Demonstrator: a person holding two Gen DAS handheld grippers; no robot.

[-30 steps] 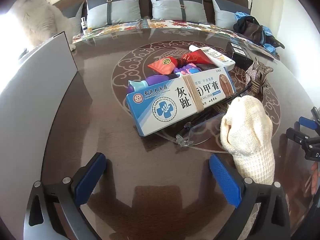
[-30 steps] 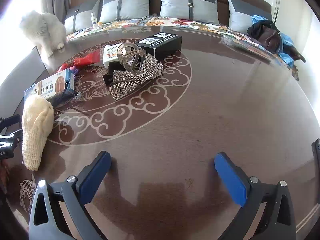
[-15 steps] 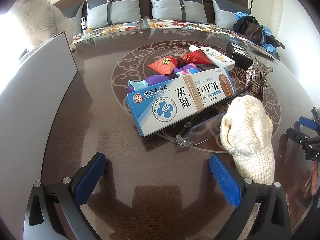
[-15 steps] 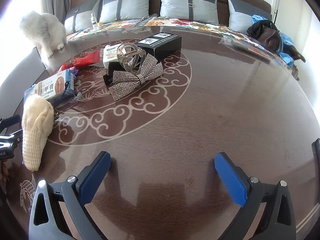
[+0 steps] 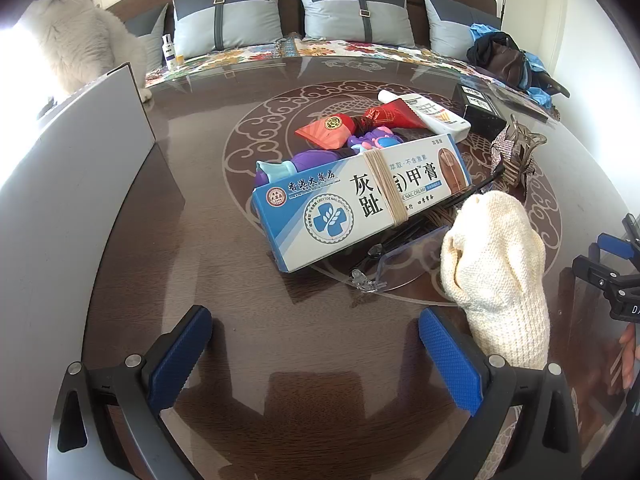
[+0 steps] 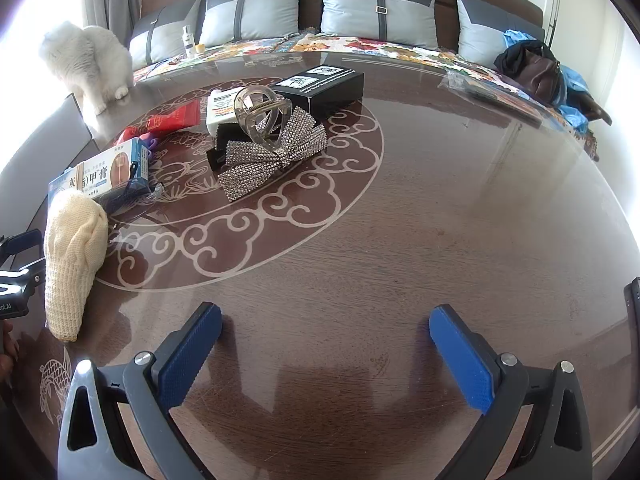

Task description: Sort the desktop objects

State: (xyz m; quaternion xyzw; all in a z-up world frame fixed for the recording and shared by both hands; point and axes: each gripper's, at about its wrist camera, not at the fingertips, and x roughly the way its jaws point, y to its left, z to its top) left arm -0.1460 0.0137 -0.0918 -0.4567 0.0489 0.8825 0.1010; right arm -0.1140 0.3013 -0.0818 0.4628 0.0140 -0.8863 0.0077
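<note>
Two sets of my fingers hang spread and empty over the desk (image 6: 460, 208). Ahead of my left gripper (image 5: 316, 354) lies the blue-and-white box (image 5: 360, 200), the cream knitted mitten (image 5: 496, 272) just beside its right finger. The rhinestone bow clip (image 6: 272, 148) sits well ahead-left of my right gripper (image 6: 326, 350).

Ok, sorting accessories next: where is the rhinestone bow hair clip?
In the right wrist view, the rhinestone bow hair clip lies left of centre, before the black box.
</note>
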